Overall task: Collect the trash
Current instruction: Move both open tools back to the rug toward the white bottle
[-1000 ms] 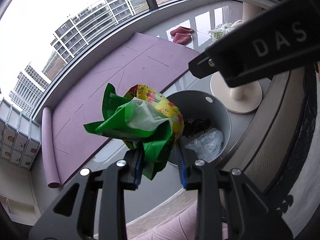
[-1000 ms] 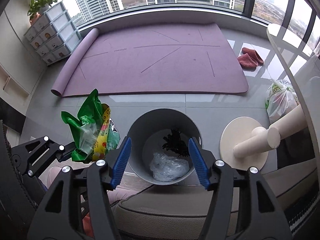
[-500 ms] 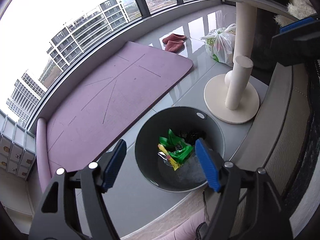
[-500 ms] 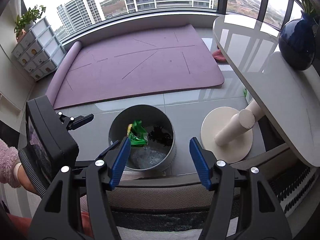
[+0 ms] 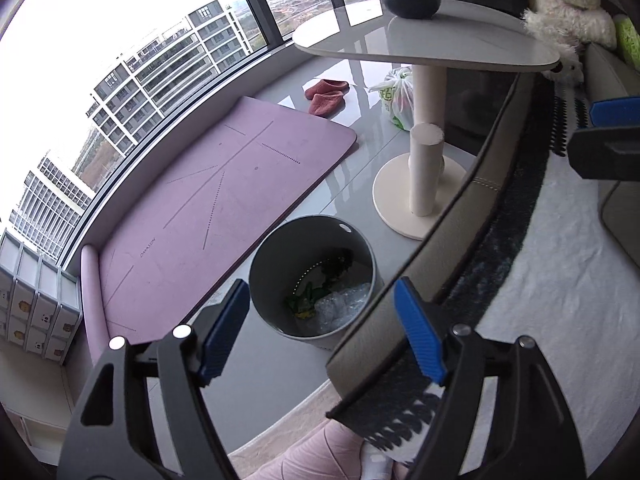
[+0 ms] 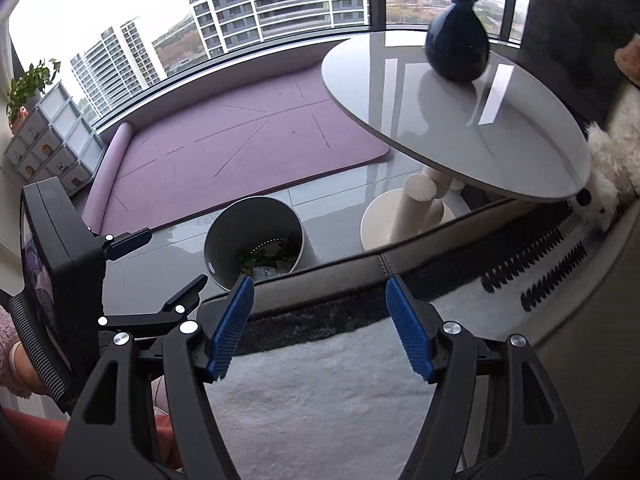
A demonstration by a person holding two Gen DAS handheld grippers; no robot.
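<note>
Green wrapper (image 5: 306, 300) lies in the gray bin (image 5: 280, 256) ahead of my left gripper (image 5: 320, 328); right gripper (image 6: 320, 326) (both opening, empty); no other trash visible.

Plenty of open floor (image 5: 280, 360) ahead of the left gripper (image 5: 320, 328), and the bin (image 5: 312, 276) mouth is wide open from above. The sofa edge (image 6: 340, 276) cuts right across in front of the right gripper (image 6: 320, 324). Further ahead and right, the counter (image 6: 460, 128) overhangs its post (image 6: 416, 208), so it's tight there.
</note>
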